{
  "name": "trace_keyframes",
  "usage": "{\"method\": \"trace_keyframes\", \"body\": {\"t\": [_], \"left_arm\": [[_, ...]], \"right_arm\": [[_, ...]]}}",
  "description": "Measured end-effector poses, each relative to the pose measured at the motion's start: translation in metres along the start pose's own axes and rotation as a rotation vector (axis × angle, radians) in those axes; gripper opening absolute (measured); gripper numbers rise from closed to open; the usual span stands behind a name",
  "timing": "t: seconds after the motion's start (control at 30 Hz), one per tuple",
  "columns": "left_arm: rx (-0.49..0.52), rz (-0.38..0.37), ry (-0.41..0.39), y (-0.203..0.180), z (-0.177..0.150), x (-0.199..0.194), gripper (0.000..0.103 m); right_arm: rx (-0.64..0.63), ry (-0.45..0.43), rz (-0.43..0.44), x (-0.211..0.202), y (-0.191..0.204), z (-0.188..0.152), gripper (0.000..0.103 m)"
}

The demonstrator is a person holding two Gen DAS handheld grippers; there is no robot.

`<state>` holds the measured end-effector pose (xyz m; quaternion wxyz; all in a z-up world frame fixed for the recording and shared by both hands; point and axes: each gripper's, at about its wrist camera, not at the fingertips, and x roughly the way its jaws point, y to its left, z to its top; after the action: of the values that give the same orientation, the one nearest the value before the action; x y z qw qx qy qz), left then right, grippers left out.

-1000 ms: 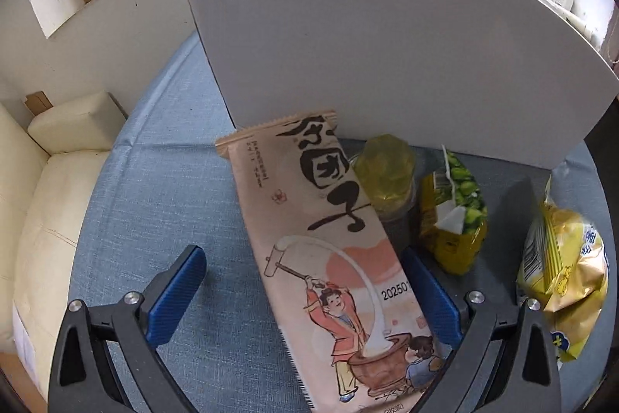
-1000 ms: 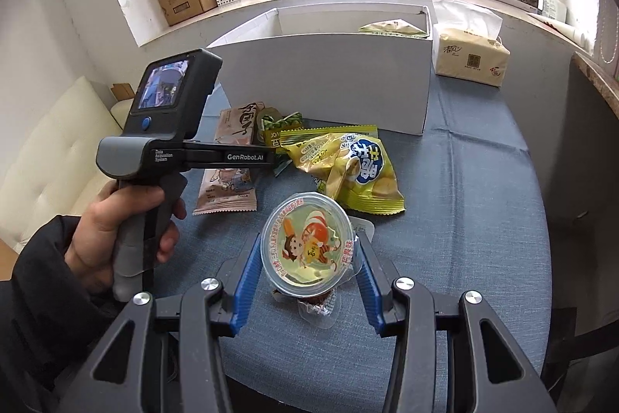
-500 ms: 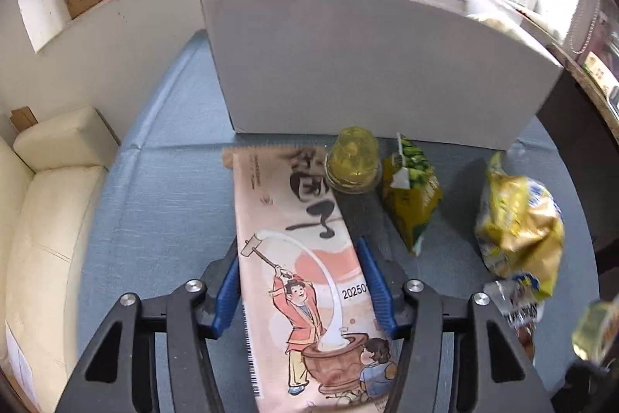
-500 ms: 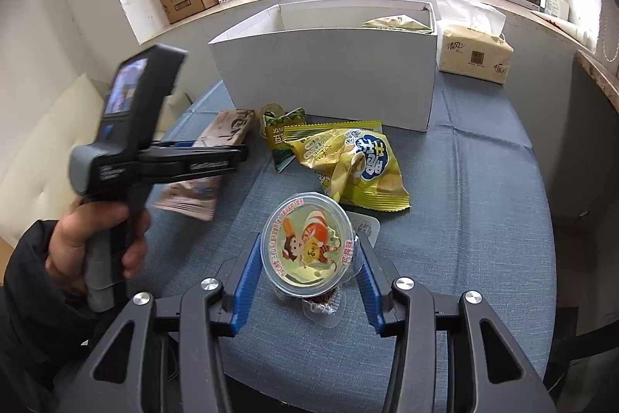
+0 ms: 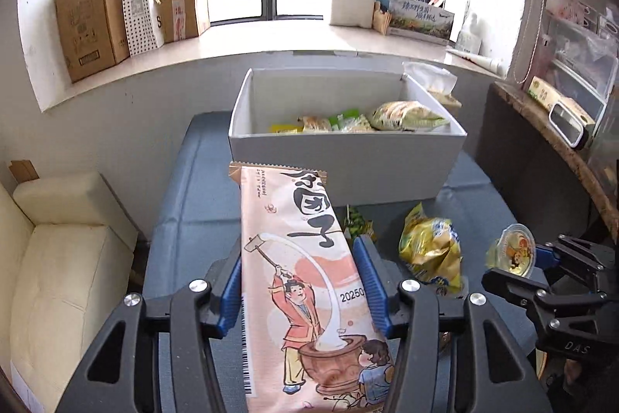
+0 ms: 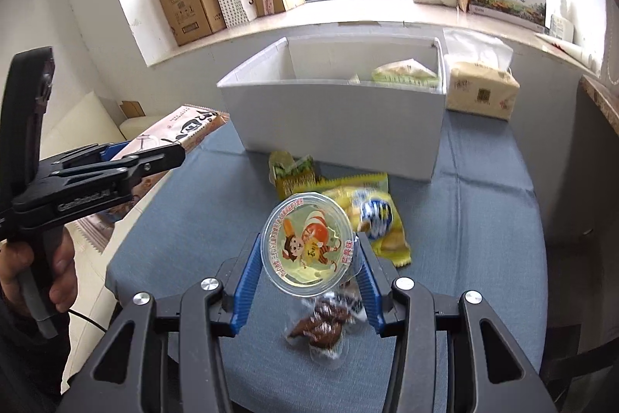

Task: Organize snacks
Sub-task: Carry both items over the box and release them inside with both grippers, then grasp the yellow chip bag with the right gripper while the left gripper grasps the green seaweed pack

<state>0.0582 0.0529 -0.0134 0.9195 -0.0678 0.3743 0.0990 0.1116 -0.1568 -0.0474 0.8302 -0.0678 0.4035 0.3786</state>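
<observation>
Open box (image 6: 340, 126) at rear middle of counter (image 6: 483, 239), several snack packets (image 5: 406, 115) inside toward its right end. Tissue pack (image 6: 479, 91) just right of box, touching or nearly so (cannot tell which). Before box: small pea-snack packet (image 6: 294, 173), chip bag (image 6: 371, 215) just in front and right of it, wrapped sweet (image 6: 325, 324) nearest. Jelly cup (image 6: 309, 246) above sweet, between right tool (image 6: 305, 285) fingers. Long mochi packet (image 5: 301, 281) in left tool (image 5: 301, 285), left of box front. Sofa (image 5: 58, 258) left of counter. Cardboard boxes (image 6: 193, 2) on windowsill behind.
</observation>
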Motion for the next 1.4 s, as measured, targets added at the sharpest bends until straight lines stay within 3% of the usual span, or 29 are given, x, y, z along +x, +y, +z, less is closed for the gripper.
{"method": "trace_keyframes", "body": {"t": [0.27,0.5,0.63,0.87,0.9,0.93,0.97,1.0,1.2,1.4], "left_arm": [[0.032,-0.01,-0.095,0.0,0.07,-0.001,0.058],[0.065,0.008,-0.101,-0.006,0.133,0.056,0.058],[0.071,0.015,-0.084,-0.003,0.151,0.089,0.058],[0.078,0.055,-0.097,0.002,0.168,0.125,0.059],[0.081,0.066,-0.097,0.003,0.168,0.13,0.06],[0.071,0.073,-0.097,0.006,0.168,0.134,0.067],[0.06,0.059,-0.088,0.009,0.168,0.137,0.091],[0.047,0.037,-0.091,0.012,0.167,0.137,0.102],[0.056,0.064,-0.108,0.014,0.159,0.131,0.103],[0.044,0.035,-0.108,0.015,0.152,0.118,0.103]], "right_arm": [[-0.039,-0.101,0.026,0.004,0.001,0.076,0.05],[0.032,-0.146,-0.013,0.045,-0.03,0.157,0.05],[0.072,-0.114,-0.02,0.073,-0.046,0.184,0.05],[0.078,-0.064,-0.019,0.103,-0.061,0.2,0.052],[0.085,-0.041,-0.006,0.107,-0.062,0.201,0.072],[0.099,-0.03,-0.027,0.109,-0.064,0.202,0.097],[0.113,-0.041,-0.055,0.106,-0.065,0.201,0.1],[0.123,-0.063,-0.054,0.102,-0.067,0.2,0.101],[0.143,-0.109,-0.062,0.082,-0.074,0.192,0.103],[0.208,-0.151,-0.032,0.063,-0.083,0.182,0.103]]}}
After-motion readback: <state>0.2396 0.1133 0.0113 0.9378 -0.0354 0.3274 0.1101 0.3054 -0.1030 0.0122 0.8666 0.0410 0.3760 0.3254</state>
